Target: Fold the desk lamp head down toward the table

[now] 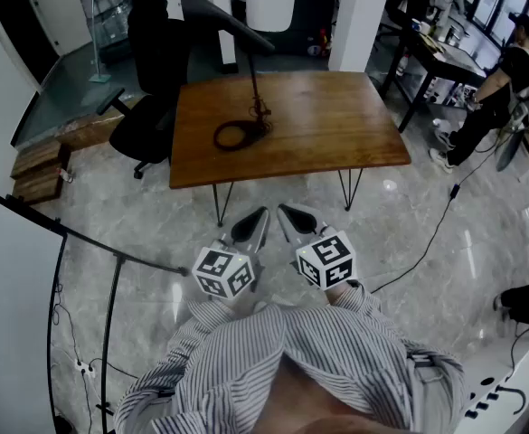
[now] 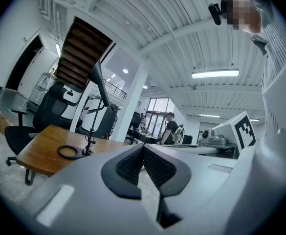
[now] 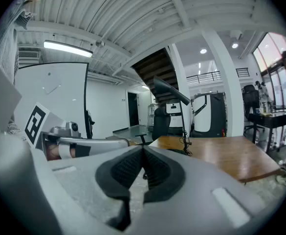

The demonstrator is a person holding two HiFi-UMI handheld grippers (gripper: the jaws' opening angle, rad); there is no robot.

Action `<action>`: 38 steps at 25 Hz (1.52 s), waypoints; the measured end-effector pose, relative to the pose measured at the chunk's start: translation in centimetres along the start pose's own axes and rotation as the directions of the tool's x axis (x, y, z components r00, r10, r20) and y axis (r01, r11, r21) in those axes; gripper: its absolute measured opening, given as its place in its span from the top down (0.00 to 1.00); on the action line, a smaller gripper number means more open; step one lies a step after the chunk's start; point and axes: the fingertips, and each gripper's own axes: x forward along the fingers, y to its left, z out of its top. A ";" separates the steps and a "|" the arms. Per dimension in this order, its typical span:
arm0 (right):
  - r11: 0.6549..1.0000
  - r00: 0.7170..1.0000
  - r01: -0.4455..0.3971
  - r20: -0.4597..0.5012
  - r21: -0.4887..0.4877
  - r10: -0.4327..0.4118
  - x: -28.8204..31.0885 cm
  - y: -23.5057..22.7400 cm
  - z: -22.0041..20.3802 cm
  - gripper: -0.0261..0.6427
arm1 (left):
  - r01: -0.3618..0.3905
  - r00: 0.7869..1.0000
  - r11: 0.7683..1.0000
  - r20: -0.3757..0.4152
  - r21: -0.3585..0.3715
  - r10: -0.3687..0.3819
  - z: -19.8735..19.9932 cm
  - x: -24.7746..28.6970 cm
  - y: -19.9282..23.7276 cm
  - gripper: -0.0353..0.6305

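A black desk lamp stands on the wooden table (image 1: 336,125): ring base (image 1: 235,136), thin upright stem (image 1: 253,84), and a long bar head (image 1: 223,18) raised and slanting above it. Both grippers hang over the floor short of the table's near edge, well apart from the lamp. My left gripper (image 1: 260,217) is shut, pads together, holding nothing. My right gripper (image 1: 287,213) beside it is shut and empty too. The left gripper view shows the lamp (image 2: 90,131) far off to the left of the closed tips (image 2: 143,148). In the right gripper view the lamp (image 3: 184,129) is ahead, beyond the tips (image 3: 143,152).
A black office chair (image 1: 151,107) stands at the table's left end. A person (image 1: 504,84) stands by another desk (image 1: 440,52) at the far right. A cable (image 1: 431,238) runs across the marble floor. Wooden steps (image 1: 38,168) and a black rail (image 1: 110,260) are on the left.
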 end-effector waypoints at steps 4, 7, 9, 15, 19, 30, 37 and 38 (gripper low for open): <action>1.000 1.000 -0.007 -0.007 0.005 0.007 -0.1 -0.6 0.0 0.96 | -0.003 1.000 1.000 -0.006 -0.022 0.003 -0.3 0.8 -0.2 0.94; 1.000 1.000 -0.010 -0.005 0.007 0.010 0.0 -0.7 -0.2 0.96 | 0.010 1.000 1.000 -0.008 -0.021 -0.010 -0.5 1.3 -0.5 0.94; 1.000 1.000 -0.013 -0.010 0.012 0.013 0.1 -0.7 -0.4 0.96 | 0.012 1.000 1.000 -0.009 -0.023 -0.012 -0.6 1.2 -0.5 0.94; 1.000 1.000 -0.023 -0.020 0.008 0.023 0.5 -0.3 -0.4 0.96 | -0.012 1.000 0.999 -0.011 -0.040 0.011 -0.6 0.8 0.5 0.94; 1.000 1.000 -0.012 0.026 0.017 0.012 0.5 -1.0 0.2 0.96 | -0.020 1.000 0.999 -0.011 -0.047 0.020 -0.6 1.3 1.0 0.94; 0.998 0.997 0.049 0.065 -0.025 -0.047 2.4 -5.7 1.2 0.96 | -0.054 0.999 0.998 0.005 -0.032 0.054 0.0 4.5 3.2 0.94; 0.999 0.998 0.046 0.051 -0.006 -0.045 7.2 -8.9 0.9 0.96 | -0.087 0.996 0.996 0.012 -0.020 0.087 0.5 7.6 7.5 0.94; 0.999 0.998 0.046 0.051 -0.007 -0.045 8.3 -9.5 1.1 0.96 | -0.089 0.996 0.996 0.024 -0.022 0.090 1.0 8.2 8.7 0.94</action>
